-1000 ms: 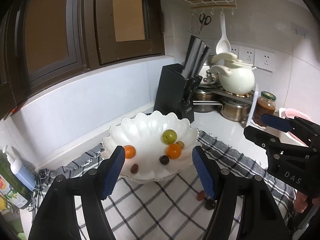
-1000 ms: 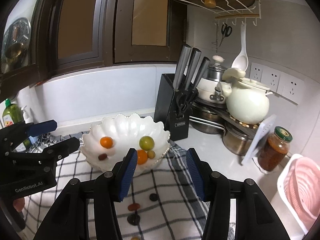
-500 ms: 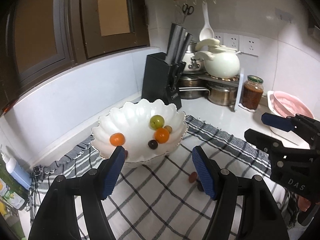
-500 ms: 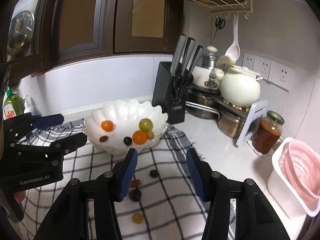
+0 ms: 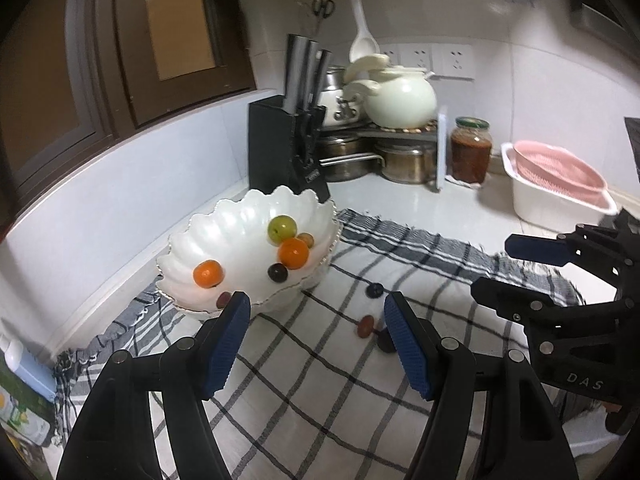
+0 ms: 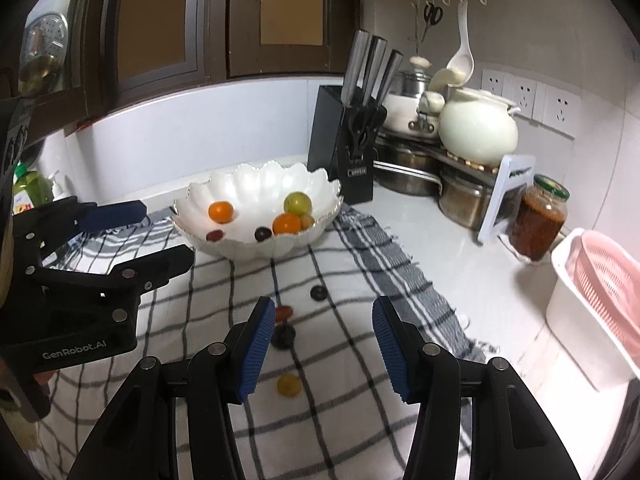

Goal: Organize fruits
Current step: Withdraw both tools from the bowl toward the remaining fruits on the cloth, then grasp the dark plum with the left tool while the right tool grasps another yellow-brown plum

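Note:
A white scalloped bowl [image 5: 224,232] [image 6: 248,184] on the checked cloth holds two oranges [image 5: 293,253], a green fruit [image 5: 282,230] and small dark fruits. Loose on the cloth lie a dark fruit [image 6: 318,292], a red one [image 6: 283,312], a dark one [image 6: 283,336] and a yellow one [image 6: 289,384]. My left gripper [image 5: 318,344] is open and empty, above the cloth in front of the bowl. My right gripper [image 6: 320,344] is open and empty, just above the loose fruits; it also shows in the left wrist view [image 5: 520,268].
A black knife block [image 6: 344,152] stands behind the bowl. Pots and a white kettle [image 6: 476,128] sit on a corner rack, with a sauce jar [image 6: 540,224] and a pink basket [image 6: 600,300] to the right. Soap bottles [image 6: 30,188] stand at the left.
Both grippers have pulled back from the bowl and risen. The loose fruits on the cloth have come into full view. Both stay open.

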